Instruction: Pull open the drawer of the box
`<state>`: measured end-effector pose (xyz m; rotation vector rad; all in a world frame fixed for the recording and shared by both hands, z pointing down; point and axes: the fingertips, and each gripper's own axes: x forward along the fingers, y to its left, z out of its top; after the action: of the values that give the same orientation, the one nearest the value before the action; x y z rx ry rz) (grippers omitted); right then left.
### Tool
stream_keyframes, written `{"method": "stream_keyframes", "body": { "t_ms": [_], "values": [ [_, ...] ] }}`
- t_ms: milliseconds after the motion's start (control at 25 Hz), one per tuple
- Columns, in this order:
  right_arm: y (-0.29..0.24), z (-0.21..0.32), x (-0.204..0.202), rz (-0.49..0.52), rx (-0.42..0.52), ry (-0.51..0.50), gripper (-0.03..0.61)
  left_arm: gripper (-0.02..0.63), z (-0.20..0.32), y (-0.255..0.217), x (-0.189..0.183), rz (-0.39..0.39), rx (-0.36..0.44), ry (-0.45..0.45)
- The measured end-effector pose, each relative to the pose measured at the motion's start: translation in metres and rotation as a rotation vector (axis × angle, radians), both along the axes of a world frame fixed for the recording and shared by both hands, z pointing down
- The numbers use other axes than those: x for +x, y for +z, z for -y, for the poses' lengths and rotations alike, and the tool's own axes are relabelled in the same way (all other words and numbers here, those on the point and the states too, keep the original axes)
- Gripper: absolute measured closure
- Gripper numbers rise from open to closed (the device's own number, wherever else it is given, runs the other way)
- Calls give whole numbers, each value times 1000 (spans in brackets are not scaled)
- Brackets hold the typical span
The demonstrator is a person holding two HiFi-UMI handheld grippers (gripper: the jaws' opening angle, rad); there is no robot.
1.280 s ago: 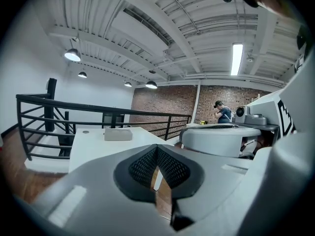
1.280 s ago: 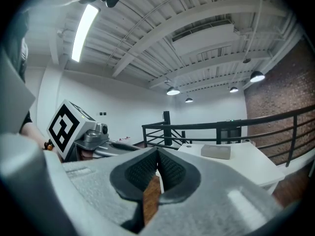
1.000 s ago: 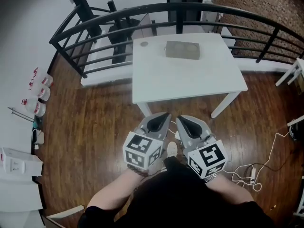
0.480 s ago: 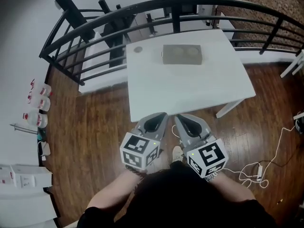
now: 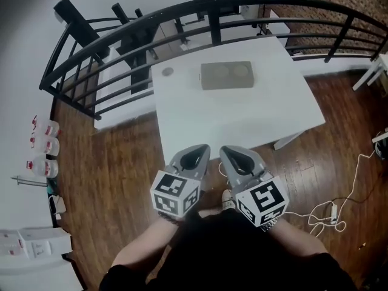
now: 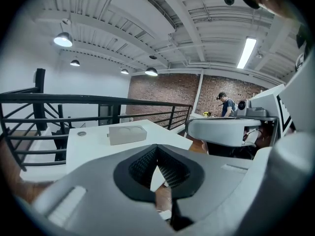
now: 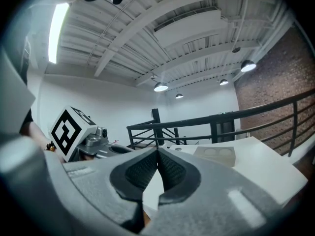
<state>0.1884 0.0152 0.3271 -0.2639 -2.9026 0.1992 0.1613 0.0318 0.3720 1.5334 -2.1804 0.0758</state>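
A flat grey box [image 5: 226, 76] with two round dents on top lies near the far side of the white table [image 5: 242, 117]; it also shows as the box [image 6: 127, 133] in the left gripper view and the box [image 7: 215, 156] in the right gripper view. Its drawer front is not discernible. My left gripper [image 5: 194, 155] and right gripper [image 5: 235, 156] are held side by side just before the table's near edge, well short of the box. Both are shut with nothing between the pads, as seen at the left gripper [image 6: 157, 151] and right gripper [image 7: 157, 154].
A small round disc [image 5: 167, 72] lies at the table's far left corner. A black curved railing [image 5: 182, 17] runs behind the table. White jugs [image 5: 42, 144] stand on the wood floor at left; cables and a power strip [image 5: 330, 211] lie at right.
The view has moved forward: the table and box now sit closer and lower in the head view. Both grippers stay shut and side by side.
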Motion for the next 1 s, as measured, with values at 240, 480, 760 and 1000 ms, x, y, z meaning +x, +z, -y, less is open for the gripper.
{"method": "stream_keyframes", "body": {
  "t_ms": [240,480,760,1000],
  "values": [
    [6,-10,-29,-33,4,90,586,603,-5,5,-30,-18,14,87],
    [8,-27,-65,-72,16,216,586,603,-15,9,-66,-35,27,227],
    [12,-44,-93,-80,11,360,586,603,-32,19,-92,-52,25,360],
    [9,-57,-101,-84,22,409,586,603,-42,20,-103,-60,24,409]
  ]
}}
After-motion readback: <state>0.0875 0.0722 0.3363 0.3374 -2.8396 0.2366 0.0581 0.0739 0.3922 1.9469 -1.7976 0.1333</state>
